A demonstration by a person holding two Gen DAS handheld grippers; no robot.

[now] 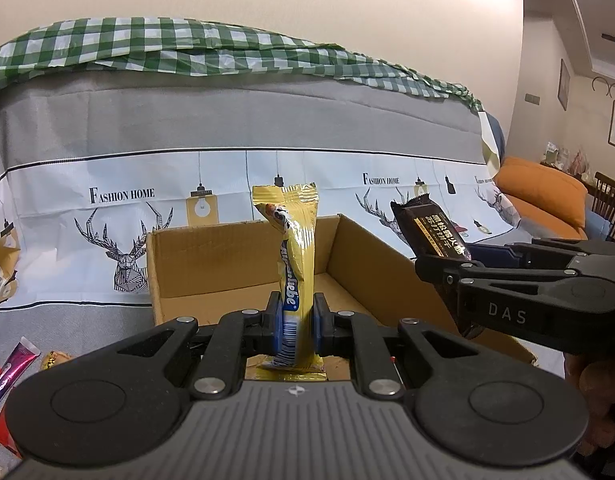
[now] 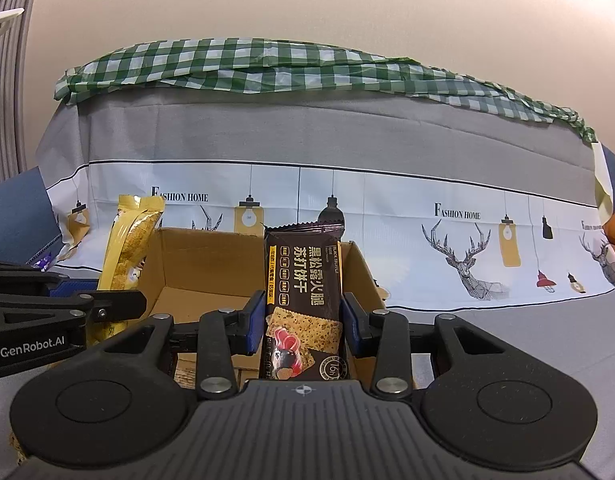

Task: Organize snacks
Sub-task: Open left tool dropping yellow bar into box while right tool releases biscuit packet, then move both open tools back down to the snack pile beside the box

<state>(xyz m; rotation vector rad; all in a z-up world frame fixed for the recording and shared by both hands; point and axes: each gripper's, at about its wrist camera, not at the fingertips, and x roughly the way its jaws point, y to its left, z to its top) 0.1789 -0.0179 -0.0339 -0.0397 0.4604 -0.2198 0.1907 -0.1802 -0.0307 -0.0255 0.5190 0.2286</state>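
My left gripper point(image 1: 296, 322) is shut on a yellow snack packet point(image 1: 293, 256), which stands upright over the open cardboard box point(image 1: 235, 264). From the right wrist view the same yellow packet point(image 2: 127, 248) rises at the left, above the left gripper point(image 2: 119, 304). My right gripper point(image 2: 303, 322) is shut on a dark brown cracker packet point(image 2: 301, 300), upright in front of the cardboard box point(image 2: 203, 268). That cracker packet point(image 1: 435, 232) also shows at the right of the left wrist view, held by the right gripper point(image 1: 447, 276) beside the box's right wall.
A couch with a grey and white deer-print cover point(image 1: 267, 120) and a green checked cloth point(image 1: 187, 44) fills the background. Loose snack packets point(image 1: 15, 364) lie at the lower left. An orange cushion point(image 1: 543, 196) sits at the far right.
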